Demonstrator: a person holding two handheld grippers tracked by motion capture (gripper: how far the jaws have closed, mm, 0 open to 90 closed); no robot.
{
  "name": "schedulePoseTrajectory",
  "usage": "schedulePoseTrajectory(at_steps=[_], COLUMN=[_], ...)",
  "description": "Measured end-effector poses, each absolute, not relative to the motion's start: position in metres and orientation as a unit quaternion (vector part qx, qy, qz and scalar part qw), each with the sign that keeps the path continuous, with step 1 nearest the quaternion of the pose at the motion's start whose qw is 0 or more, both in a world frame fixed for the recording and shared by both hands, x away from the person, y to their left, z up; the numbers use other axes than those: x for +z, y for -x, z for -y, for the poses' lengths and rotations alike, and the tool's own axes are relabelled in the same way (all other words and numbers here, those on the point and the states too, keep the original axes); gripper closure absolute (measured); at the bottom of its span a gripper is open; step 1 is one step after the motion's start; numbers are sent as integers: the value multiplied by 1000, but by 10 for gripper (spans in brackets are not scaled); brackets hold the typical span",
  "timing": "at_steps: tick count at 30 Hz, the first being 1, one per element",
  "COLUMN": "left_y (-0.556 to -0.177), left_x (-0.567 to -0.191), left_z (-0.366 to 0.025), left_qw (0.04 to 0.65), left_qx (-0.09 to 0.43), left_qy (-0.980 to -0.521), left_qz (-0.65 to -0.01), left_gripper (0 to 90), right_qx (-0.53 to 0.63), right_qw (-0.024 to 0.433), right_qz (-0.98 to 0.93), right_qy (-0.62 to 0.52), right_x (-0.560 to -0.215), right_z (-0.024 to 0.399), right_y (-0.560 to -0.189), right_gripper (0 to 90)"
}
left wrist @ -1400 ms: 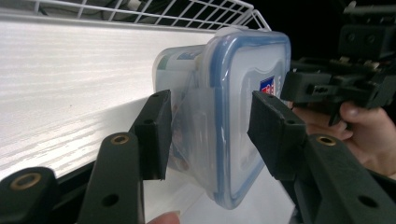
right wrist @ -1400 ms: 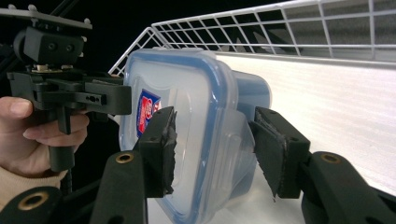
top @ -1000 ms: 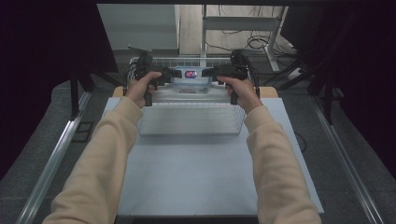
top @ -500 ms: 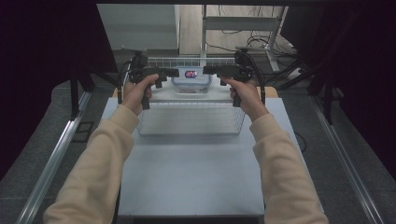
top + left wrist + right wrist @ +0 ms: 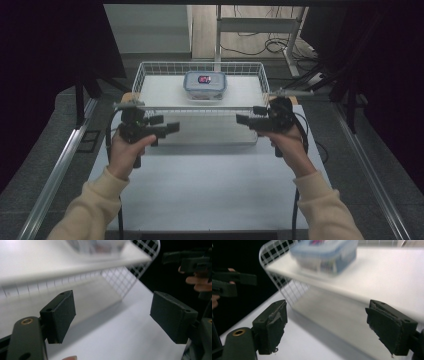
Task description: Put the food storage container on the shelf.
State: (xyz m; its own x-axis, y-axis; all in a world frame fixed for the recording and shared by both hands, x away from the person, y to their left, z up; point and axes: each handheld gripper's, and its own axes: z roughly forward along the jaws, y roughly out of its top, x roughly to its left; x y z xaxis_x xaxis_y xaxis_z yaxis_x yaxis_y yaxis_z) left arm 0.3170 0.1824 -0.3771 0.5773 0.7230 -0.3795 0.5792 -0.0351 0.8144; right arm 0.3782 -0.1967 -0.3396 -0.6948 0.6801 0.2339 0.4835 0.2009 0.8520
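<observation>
We see the white wire basket (image 5: 150, 80) standing on the pale surface (image 5: 210, 190), with a lidded clear container (image 5: 205, 84) resting inside it toward the far side. The left gripper (image 5: 167, 129) and right gripper (image 5: 247, 119) hover just before the basket's near wall, pointing toward each other. Both pairs of jaws have just opened and stand released, with nothing between them.

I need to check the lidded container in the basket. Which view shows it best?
The high view: the lidded container sits whole and sharp inside the wire basket. The right gripper view shows it close but blurred and cropped; the left gripper view catches a blurred edge.
</observation>
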Motion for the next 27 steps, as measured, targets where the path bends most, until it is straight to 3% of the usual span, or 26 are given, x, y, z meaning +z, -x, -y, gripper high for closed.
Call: schedulePoseTrajectory(at_steps=[8,16,27], left_y=[-279,-268,-268], left_x=[-438,-481,-493], left_z=[-178,-179,-177], left_qw=[495,447,427], left_qx=[66,35,40], left_qy=[-742,-759,-769], left_qz=[-447,-473,-473], left_gripper=[202,205,213], right_qx=[502,424,404], right_qw=[106,87,86], right_qz=[-778,-808,-818], right_qy=[-363,-400,-400], right_x=[-394,-451,-463], right_z=[234,244,239], right_y=[-320,-307,-306], right_gripper=[167,185,179])
